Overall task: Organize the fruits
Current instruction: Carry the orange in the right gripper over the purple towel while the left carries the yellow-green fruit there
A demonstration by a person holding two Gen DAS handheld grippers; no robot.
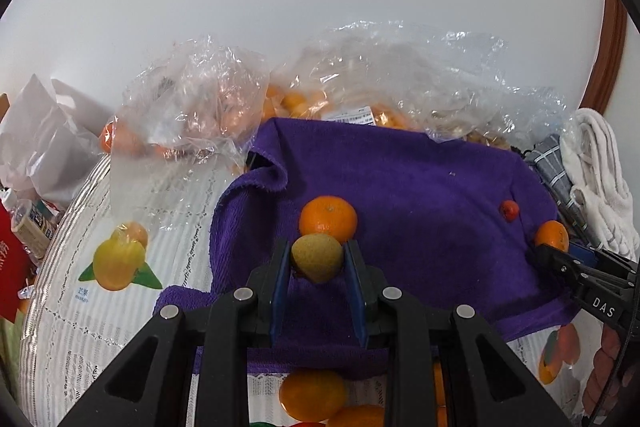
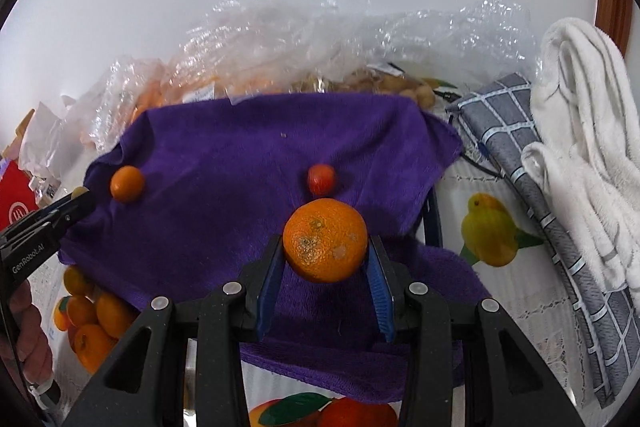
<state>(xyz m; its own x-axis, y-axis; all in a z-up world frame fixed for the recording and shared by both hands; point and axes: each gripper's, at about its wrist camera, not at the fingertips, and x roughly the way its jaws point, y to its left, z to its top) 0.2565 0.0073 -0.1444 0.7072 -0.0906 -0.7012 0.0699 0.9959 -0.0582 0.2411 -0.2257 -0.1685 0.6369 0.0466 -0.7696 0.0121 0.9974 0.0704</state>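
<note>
My left gripper (image 1: 317,251) is shut on a small yellow-green fruit (image 1: 316,261), low over the purple towel (image 1: 420,179). Just beyond it a mandarin (image 1: 328,219) lies on the towel. A tiny red fruit (image 1: 510,209) rests farther right. At the towel's right edge my right gripper (image 1: 554,251) holds an orange (image 1: 553,235). In the right wrist view my right gripper (image 2: 325,245) is shut on that blemished orange (image 2: 325,239), with the red fruit (image 2: 321,179) just behind it. The mandarin (image 2: 127,183) sits at the left, beside my left gripper (image 2: 82,201).
Clear plastic bags of oranges (image 1: 192,107) and of small brown fruit (image 2: 400,87) crowd the far edge of the towel. A white towel (image 2: 592,107) and a grey checked cloth (image 2: 516,147) lie at the right. A red box (image 1: 10,267) stands at the left. The lace tablecloth (image 1: 80,327) carries printed fruit.
</note>
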